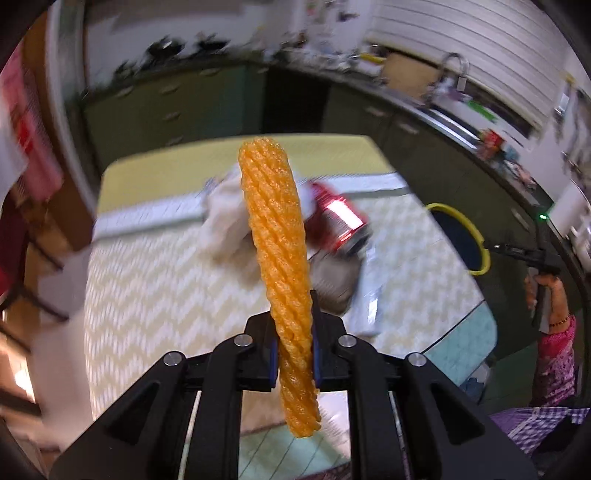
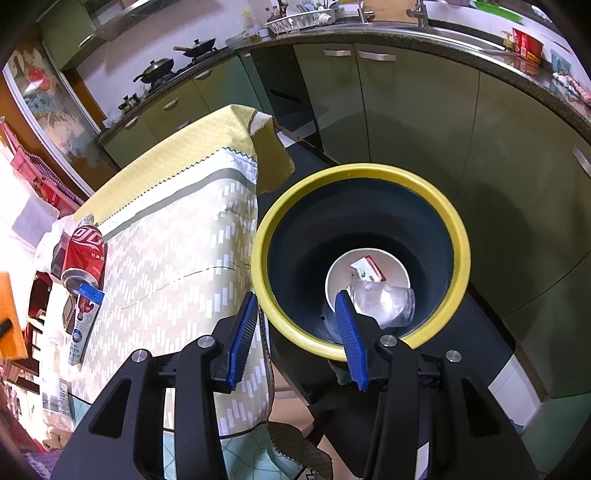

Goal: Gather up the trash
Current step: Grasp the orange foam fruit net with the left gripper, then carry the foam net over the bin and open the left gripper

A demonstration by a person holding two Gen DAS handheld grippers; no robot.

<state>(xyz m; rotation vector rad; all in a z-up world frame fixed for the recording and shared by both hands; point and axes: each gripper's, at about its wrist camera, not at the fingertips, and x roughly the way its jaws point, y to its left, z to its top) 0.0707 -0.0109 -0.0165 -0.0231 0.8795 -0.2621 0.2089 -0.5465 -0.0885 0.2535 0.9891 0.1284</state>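
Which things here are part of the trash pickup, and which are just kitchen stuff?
Job: orange foam net in left gripper; red can; small carton; yellow-rimmed bin.
Lying about: woks; dish rack; faucet.

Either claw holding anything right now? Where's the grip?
The left claw is shut on the orange foam fruit net, pinched near its lower end, most of it sticking up past the pads. The right claw is open and empty above the yellow-rimmed bin.

I see two black pans (image 2: 177, 57) on the stove, green cupboards (image 2: 406, 122), a dish rack (image 2: 303, 18) and a tap (image 1: 456, 64).
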